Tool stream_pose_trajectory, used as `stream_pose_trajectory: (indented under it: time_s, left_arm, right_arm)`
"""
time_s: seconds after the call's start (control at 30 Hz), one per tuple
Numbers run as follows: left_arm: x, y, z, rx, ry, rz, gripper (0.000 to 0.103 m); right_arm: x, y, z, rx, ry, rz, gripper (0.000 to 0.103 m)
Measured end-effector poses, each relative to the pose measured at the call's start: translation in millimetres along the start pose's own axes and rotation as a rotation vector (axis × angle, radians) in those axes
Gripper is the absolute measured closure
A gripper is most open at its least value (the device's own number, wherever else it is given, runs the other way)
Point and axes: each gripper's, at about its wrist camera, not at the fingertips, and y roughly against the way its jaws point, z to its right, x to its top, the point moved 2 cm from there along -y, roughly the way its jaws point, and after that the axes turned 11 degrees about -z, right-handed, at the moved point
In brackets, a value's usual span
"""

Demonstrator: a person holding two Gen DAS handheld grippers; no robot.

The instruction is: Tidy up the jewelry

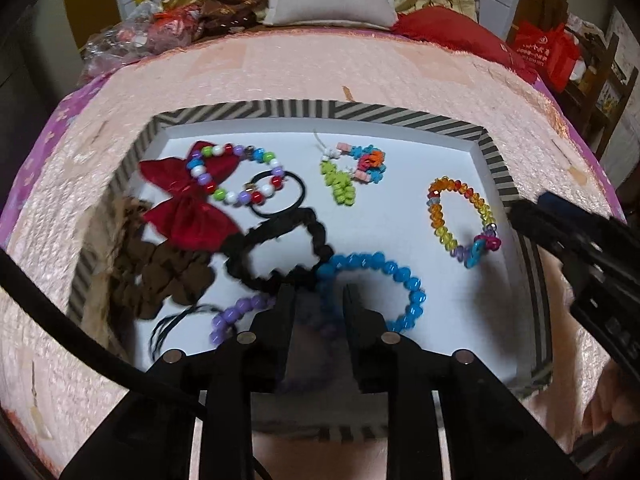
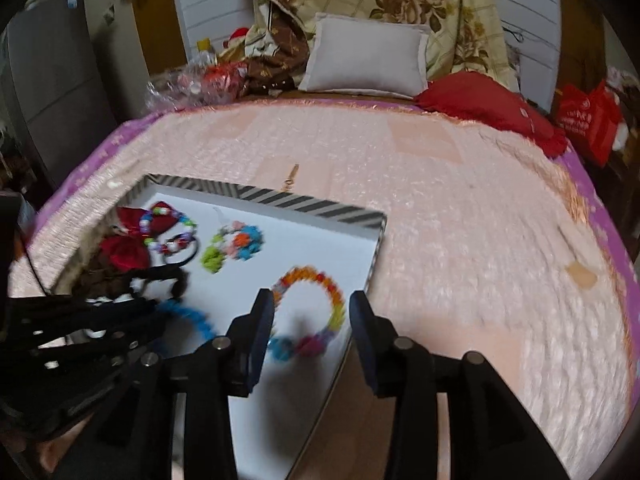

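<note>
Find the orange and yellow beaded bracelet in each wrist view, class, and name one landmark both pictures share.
Left wrist view: the orange and yellow beaded bracelet lies at the right of the white tray floor, near the striped rim.
Right wrist view: it lies low in the middle, seen between the right gripper's open fingers; blurred.
Shared landmark: the striped tray rim on the pink bedspread.

Grey pillow [image 2: 366, 58], red cushion [image 2: 486, 106] – floral quilt [image 2: 432, 4]

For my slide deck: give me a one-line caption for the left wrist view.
Open left tool poised over the blue bead bracelet in a striped-rim tray of bracelets and hair accessories.
</note>
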Motion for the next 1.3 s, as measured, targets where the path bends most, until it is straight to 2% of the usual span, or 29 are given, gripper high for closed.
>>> stream_pose_trajectory:
  time_s: [0.23,0.4,0.77,1.3]
  left_arm:
    - [-31,30,-14,0.053,0.025,0.074,0.087]
    - [-54,47,-25,0.034,0.059,0.102,0.087]
    - [-95,85,-42,0.086,0.08,0.207,0.087]
    - [-115,114,-55,0.1,0.117,0.281,0.087]
  right_arm:
    - [-41,38,-19,0.028,-0.072,0.045,0.044]
    - [-65,49,-35,0.021,-0.109,0.05,0.044]
    - [-88,60,-63,0.019,-0.152,0.037,0.036]
    - [-94,85,-86,0.001,-0.126,0.08,0.034]
